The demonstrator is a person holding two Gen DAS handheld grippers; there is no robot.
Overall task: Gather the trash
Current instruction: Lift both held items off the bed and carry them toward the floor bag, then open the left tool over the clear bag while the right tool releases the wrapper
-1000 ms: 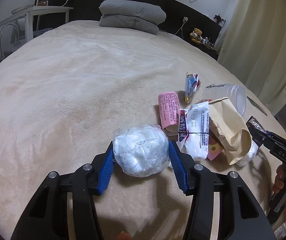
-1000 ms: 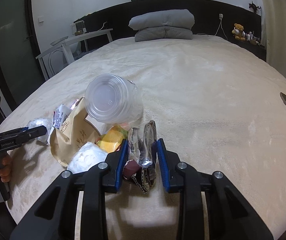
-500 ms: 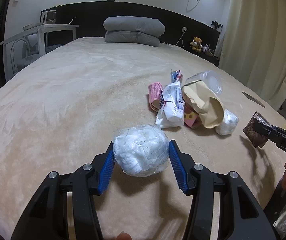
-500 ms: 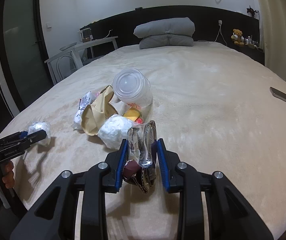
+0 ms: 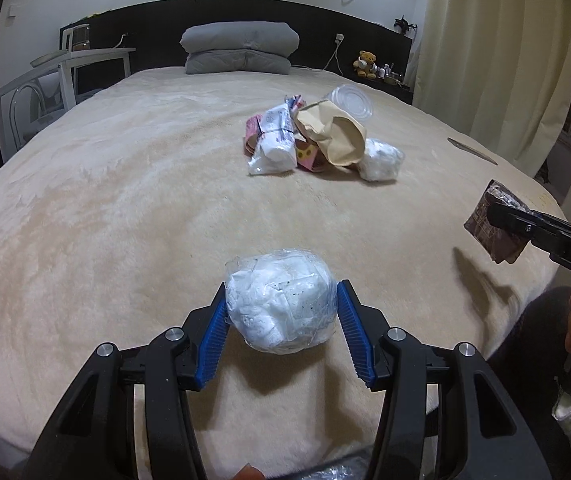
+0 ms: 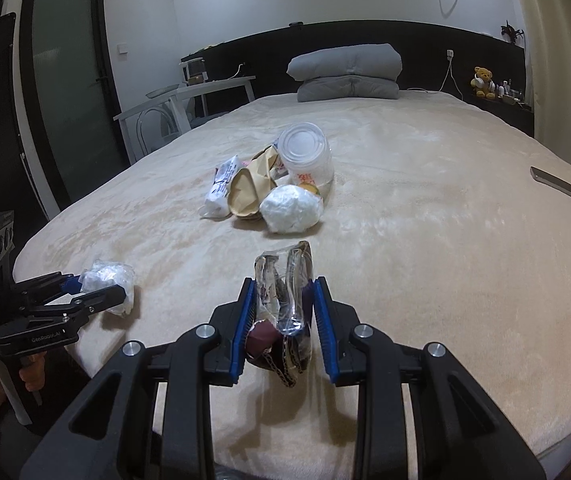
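**Both grippers loaded, trash pile on the bed**

The left gripper (image 5: 281, 312) clamps a white crumpled wad wrapped in clear plastic (image 5: 279, 300) between its blue pads, above the beige bedspread (image 5: 105, 208). The right gripper (image 6: 283, 328) is closed narrowly on a crumpled clear-and-brown wrapper (image 6: 285, 300). The remaining trash pile (image 6: 273, 184) lies mid-bed: brown paper bag (image 5: 333, 136), clear lidded cup (image 6: 305, 152), white wad (image 6: 291, 208), printed packets (image 5: 273, 144).

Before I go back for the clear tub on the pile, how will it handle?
The clear tub lies on its side, lid toward the right camera, leaning on the paper bag; being round, it will probably roll if nudged. It looks like thin plastic and nearly empty, so likely light and apt to flex or slip under a hard squeeze.
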